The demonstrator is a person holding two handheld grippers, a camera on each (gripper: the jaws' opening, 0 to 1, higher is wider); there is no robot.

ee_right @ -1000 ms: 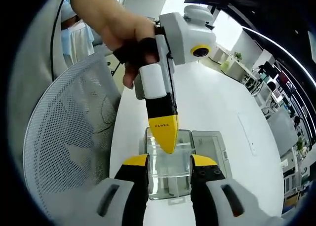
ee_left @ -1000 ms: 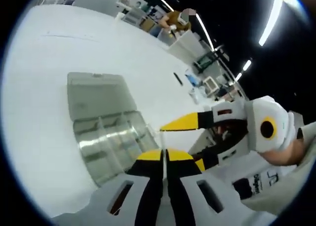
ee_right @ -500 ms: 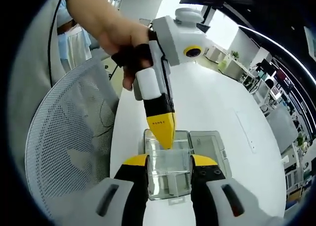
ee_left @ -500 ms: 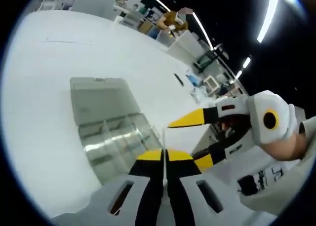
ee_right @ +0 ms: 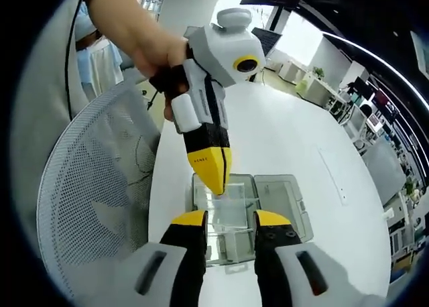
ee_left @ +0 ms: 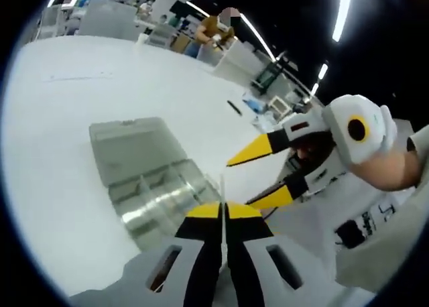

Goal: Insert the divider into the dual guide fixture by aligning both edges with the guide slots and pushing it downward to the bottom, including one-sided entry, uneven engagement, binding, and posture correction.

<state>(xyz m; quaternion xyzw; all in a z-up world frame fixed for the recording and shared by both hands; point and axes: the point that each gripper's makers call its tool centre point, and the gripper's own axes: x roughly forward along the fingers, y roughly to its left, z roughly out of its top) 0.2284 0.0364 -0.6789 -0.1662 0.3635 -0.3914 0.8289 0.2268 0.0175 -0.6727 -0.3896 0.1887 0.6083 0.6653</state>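
A clear plastic box with guide slots point(ee_left: 155, 194) lies on the white table point(ee_left: 60, 112), its lid point(ee_left: 131, 143) folded open beside it. My left gripper point(ee_left: 222, 210) is shut on a thin clear divider point(ee_left: 222, 188), seen edge-on above the jaws. In the right gripper view the left gripper point(ee_right: 213, 178) comes down tilted from above, and the divider point(ee_right: 234, 186) hangs at its tip just over the box point(ee_right: 228, 216). My right gripper point(ee_right: 230, 220) is open, its jaws on either side of the box. It also enters the left gripper view as the right gripper point(ee_left: 240, 184), fingers apart.
A grey mesh chair back point(ee_right: 100, 206) stands close to the table's near edge on the left. A hand point(ee_right: 144, 42) holds the left gripper. The table top point(ee_right: 315, 146) stretches away beyond the box. Desks and a person point(ee_left: 214, 29) are far off.
The left gripper has tilted and its tip with the divider has shifted slightly left and up over the box. The right gripper stays open around the box.
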